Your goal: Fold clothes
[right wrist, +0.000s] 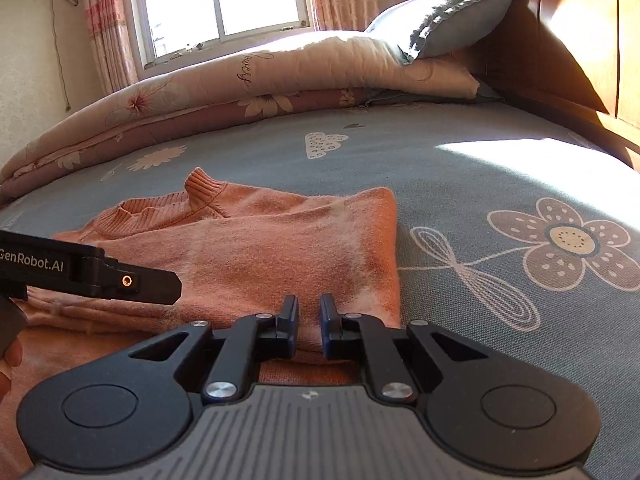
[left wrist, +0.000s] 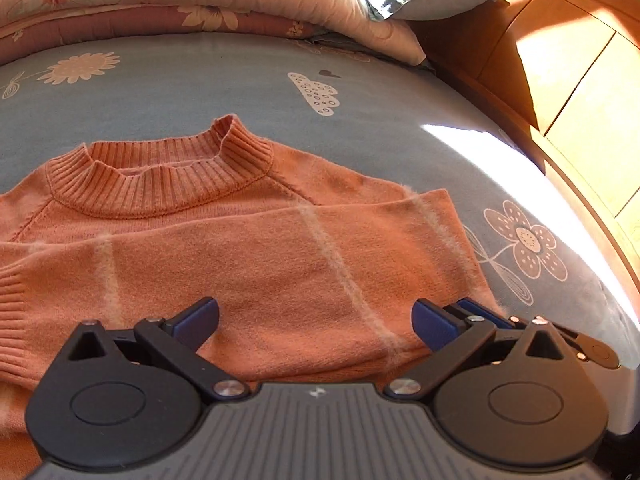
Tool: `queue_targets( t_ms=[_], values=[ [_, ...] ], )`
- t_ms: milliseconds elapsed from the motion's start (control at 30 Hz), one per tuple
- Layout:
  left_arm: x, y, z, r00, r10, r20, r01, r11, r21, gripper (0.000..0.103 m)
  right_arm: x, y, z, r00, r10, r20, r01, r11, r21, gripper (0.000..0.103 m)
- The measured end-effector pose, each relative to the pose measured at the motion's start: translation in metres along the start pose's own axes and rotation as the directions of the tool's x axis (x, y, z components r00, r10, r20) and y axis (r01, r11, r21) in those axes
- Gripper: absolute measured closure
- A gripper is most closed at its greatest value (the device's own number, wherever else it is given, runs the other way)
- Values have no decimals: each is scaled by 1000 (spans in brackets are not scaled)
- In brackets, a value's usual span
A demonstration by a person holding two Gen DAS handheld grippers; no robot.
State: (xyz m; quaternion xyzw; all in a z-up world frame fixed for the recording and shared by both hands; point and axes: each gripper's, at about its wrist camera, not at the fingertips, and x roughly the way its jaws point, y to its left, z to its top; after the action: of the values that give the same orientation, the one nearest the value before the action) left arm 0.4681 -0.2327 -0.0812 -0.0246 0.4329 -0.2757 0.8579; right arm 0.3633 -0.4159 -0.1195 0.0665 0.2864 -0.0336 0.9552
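We see an orange knit sweater [left wrist: 256, 264] lying flat on a bed, its ribbed mock-neck collar [left wrist: 168, 176] toward the far side and one sleeve folded across the chest, ending in a ribbed cuff [left wrist: 16, 312] at the left edge of the left wrist view. Pale fuzzy stripes cross the soft, slightly napped knit. Our left gripper [left wrist: 316, 322] hovers over the near part of the sweater with its blue-padded jaws spread wide and nothing between them. Our right gripper [right wrist: 309, 320] sits at the sweater's near right edge, its jaws drawn close with a narrow gap; orange knit shows in that gap, but we cannot tell whether the pads are pinching it. The sweater rests on a grey-blue bedsheet [right wrist: 460, 184] of woven cloth printed with cream flowers and a dotted cloud. Beyond it lies a rolled, padded floral quilt [right wrist: 280, 76] in pink and mauve, with a grey pillow [right wrist: 444, 16] against a glossy wooden headboard [right wrist: 580, 28]. A window [right wrist: 224, 0] with checked curtains lets in bright sunlight.
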Motion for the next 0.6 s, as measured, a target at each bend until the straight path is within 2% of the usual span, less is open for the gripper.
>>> queue_targets(
  t_ms=[67,133,200,300,400,433,533,600],
  values=[
    [-2,-10,30,996,-83,-21,83,996,-15,1,-1,3,-2,1000,-13,4,13,1000,-19,89],
    [6,-23,54,978,-197,-75,195,980,-38,1,-1,1,-3,1000,-6,7,6,1000,-15,89],
    [19,-43,73,944,-313,-108,308,950,-57,1,-2,0,-4,1000,2,9,-2,1000,-11,89],
    [50,-75,85,889,-409,-207,406,912,-59,1,-3,-3,-6,1000,13,13,-12,1000,-6,89],
    [80,-94,79,867,-410,-283,409,910,-69,1,-4,-6,-7,1000,23,17,-23,1000,0,89],
    [88,-97,74,854,-423,-304,420,904,-78,1,-5,-6,-8,999,27,19,-27,1000,2,89],
    [107,-106,64,845,-411,-341,416,907,-62,1,-5,-5,-8,1000,24,20,-24,1000,-4,89],
    [118,-107,66,851,-399,-341,407,912,-50,1,-5,-4,-8,1000,21,20,-21,1000,-9,89]
  ],
)
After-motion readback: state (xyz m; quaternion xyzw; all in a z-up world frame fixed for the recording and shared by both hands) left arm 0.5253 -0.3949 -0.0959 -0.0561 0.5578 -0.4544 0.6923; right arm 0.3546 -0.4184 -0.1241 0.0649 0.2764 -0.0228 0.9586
